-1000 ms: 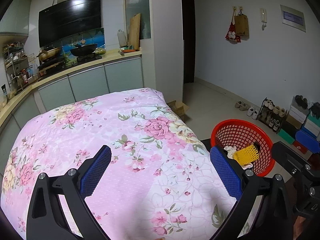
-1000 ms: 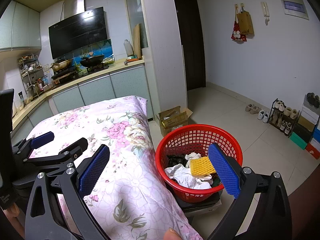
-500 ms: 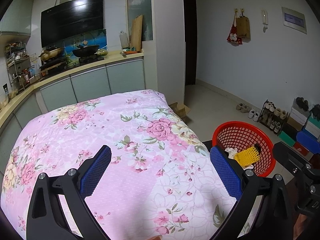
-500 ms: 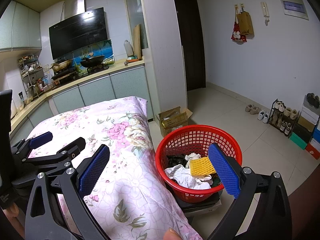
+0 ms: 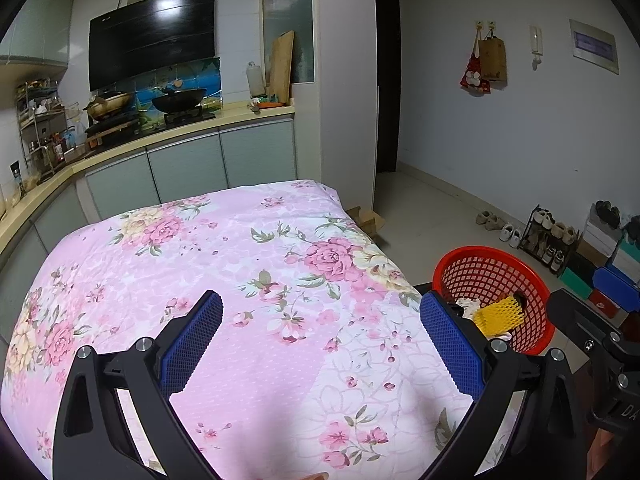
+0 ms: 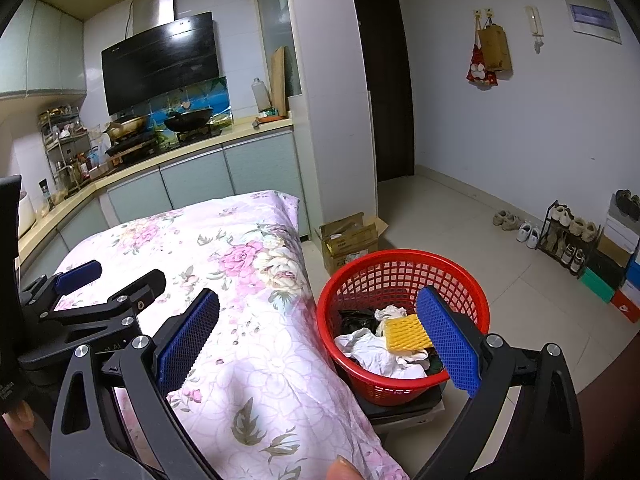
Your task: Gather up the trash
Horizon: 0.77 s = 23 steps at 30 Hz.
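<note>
A kitchen counter [image 5: 188, 128] with pale cabinet doors runs along the left wall under a black range hood [image 5: 152, 54]. White walls meet a pale tiled floor [image 6: 460, 220]. A shoe rack [image 6: 568, 236] stands by the right wall beside a dark doorway [image 6: 384, 80].

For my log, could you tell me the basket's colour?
Red basket, clearest in the right wrist view.

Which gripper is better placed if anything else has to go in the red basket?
Right gripper: open, with the red basket directly ahead. Left gripper is open over the floral cloth.
</note>
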Motion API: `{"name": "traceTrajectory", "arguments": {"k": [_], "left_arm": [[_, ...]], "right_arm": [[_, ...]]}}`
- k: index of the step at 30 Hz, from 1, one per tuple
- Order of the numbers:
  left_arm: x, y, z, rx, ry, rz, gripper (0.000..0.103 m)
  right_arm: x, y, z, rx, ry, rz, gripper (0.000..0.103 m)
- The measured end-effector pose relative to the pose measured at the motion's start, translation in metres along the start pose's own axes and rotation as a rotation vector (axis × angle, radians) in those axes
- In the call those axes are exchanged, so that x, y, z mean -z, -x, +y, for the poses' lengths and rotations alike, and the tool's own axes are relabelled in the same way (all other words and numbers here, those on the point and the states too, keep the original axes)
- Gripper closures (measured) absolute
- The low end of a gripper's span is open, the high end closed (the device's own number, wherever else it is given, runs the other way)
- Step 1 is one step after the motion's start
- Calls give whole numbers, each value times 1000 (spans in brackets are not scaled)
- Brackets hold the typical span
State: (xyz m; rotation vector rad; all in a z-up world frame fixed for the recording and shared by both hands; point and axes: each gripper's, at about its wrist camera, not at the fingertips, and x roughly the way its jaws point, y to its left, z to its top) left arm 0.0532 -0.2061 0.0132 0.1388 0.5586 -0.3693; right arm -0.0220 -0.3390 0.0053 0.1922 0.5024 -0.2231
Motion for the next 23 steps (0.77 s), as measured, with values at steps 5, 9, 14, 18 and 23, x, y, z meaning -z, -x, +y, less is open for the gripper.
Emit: {"name": "traceTrajectory", "arguments": {"k": [5,9,14,18,23], "left_arm": [[1,0,2,1,0,0,7],[1,1,2,1,2,-8,7],[1,10,14,-2,6,-35,7],[0,20,41,-38,44,-28,7],[8,32,99,-164,110,-29,7]], "right_arm": [[0,0,0,0,0,1,7],[0,-1,1,0,3,3,7],[2,-1,6,-9,18,7,7],[5,3,20,-42,41,16,7],[24,14,80,-194,118,72,7]]}}
